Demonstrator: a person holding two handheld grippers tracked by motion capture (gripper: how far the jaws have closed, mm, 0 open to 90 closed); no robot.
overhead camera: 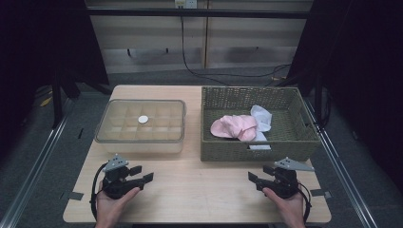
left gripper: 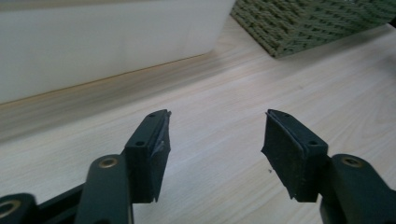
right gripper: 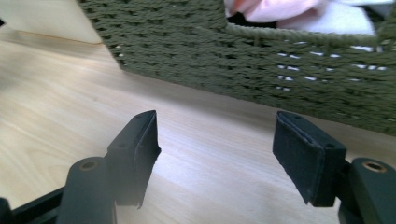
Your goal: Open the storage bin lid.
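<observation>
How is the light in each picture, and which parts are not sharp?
High view: dim, dark surroundings; the table is lit and the basket fairly sharp. Left gripper view: brighter; the clear box looks washed out and soft. Right gripper view: the basket and pink cloth are blurred.

Olive-green woven basket (overhead camera: 228,137), pink cloth (overhead camera: 234,126), white cloth (overhead camera: 262,117), pale wood-grain table (overhead camera: 199,190), black claws.

One clear divided box (overhead camera: 140,126), one woven basket (overhead camera: 256,151), two cloths, pink (overhead camera: 233,127) and white (overhead camera: 262,117), two claws.
</observation>
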